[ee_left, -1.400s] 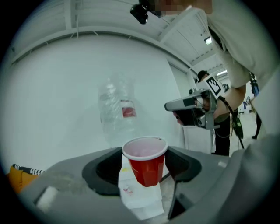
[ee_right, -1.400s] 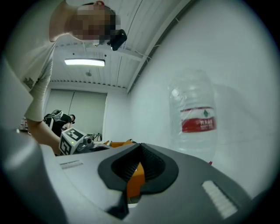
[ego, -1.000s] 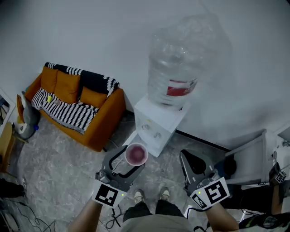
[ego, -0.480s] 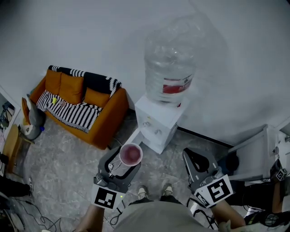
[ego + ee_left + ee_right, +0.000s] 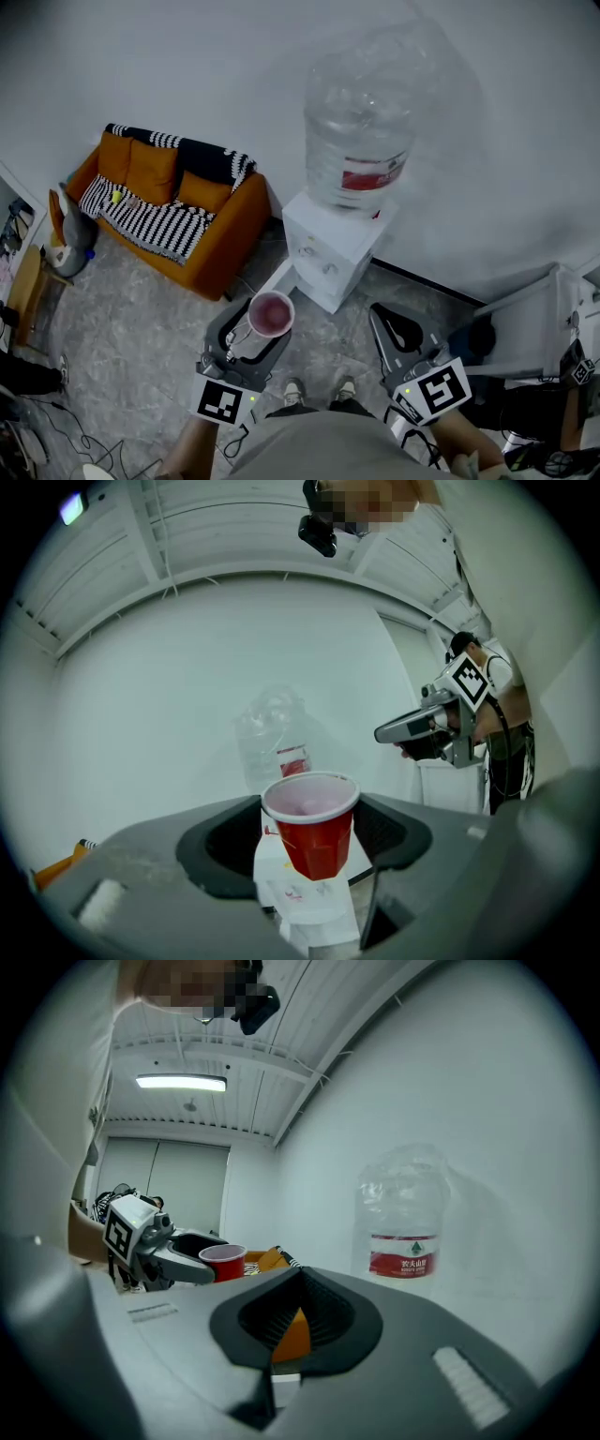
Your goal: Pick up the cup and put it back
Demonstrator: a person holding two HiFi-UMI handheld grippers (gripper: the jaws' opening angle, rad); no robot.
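White plaster wall (image 5: pixel 187 66) runs behind everything, and grey marbled floor (image 5: pixel 141 347) lies below. Against the wall on the left sits an orange sofa (image 5: pixel 178 220) with a black-and-white striped throw (image 5: pixel 155 225) draped over its seat and orange cushions along its back.

Beside the sofa is a white water dispenser (image 5: pixel 333 248). A big clear plastic bottle (image 5: pixel 361 131) with a red label stands upside down on top of it. The bottle's walls look crumpled, and I can't make out how much water is inside.

The person stands facing the dispenser with one pair of tongs in each hand. The left tongs (image 5: pixel 251 339) are spread fairly wide, their dark pads pressed on either side of the red cup (image 5: pixel 270 315). The cup is upright in the air, just in front of the dispenser and clear of it. Its inside shows pale pink, and I can't tell whether anything is in it.

The right tongs (image 5: pixel 389 323) are off to the side, well apart from the cup, with the jaws brought together on nothing.
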